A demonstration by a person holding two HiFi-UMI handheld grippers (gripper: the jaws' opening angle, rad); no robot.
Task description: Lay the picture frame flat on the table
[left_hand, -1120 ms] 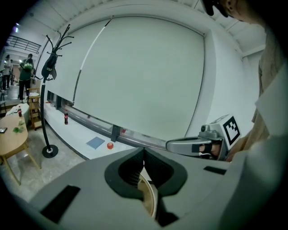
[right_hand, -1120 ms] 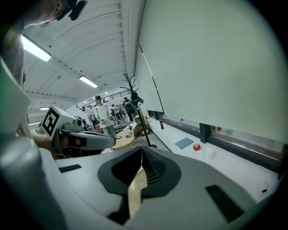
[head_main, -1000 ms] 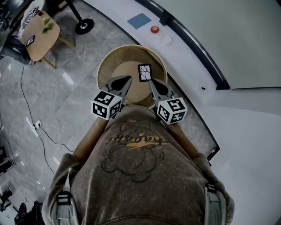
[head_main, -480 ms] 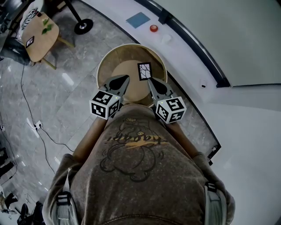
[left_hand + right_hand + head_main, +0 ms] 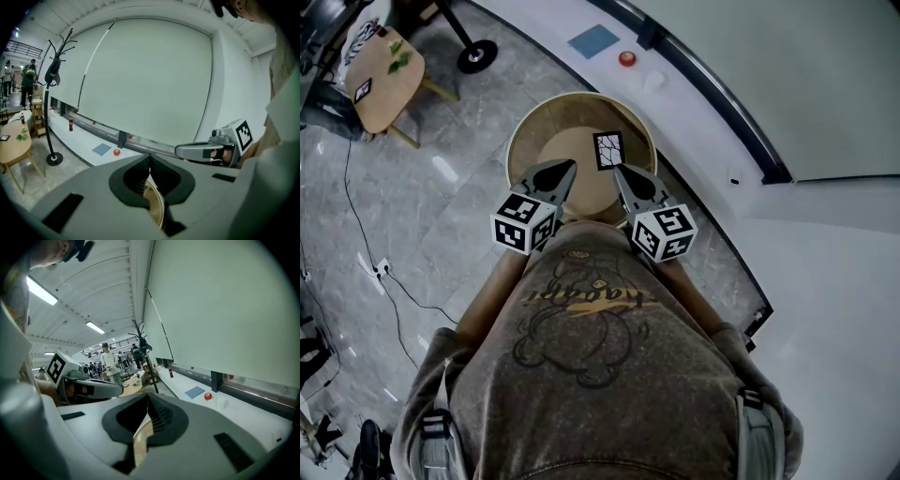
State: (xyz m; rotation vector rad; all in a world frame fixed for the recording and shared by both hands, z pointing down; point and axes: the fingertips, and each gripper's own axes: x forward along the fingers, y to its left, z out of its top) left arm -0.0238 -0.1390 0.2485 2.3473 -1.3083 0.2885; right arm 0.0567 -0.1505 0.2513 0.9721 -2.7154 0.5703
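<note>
Both tools are empty. The left gripper (image 5: 574,166) has its jaws together on nothing, and the right gripper (image 5: 617,171) is likewise closed with nothing between its pads. The picture frame (image 5: 609,151) sits on the far half of the round table (image 5: 523,131), right of centre, with its pictured face turned toward me. It looks propped up, not lying flat, though from this steep angle I cannot tell how far it leans. Its lower edge runs roughly across my line of sight and its height is slightly the longer side. The frame lies directly ahead of the right gripper's tips, just beyond them and apparently not touching. The left gripper's tips are clearly farther off, to the frame's left. I judge the right side to be the working side, with the left available to steady the base. Nothing stands between either tool and the frame. Only the table's raised wall limits a low approach. A red object (image 5: 626,59) and a blue sheet (image 5: 596,41) lie on the white ledge (image 5: 694,122) beyond the table, well clear of the work.
</note>
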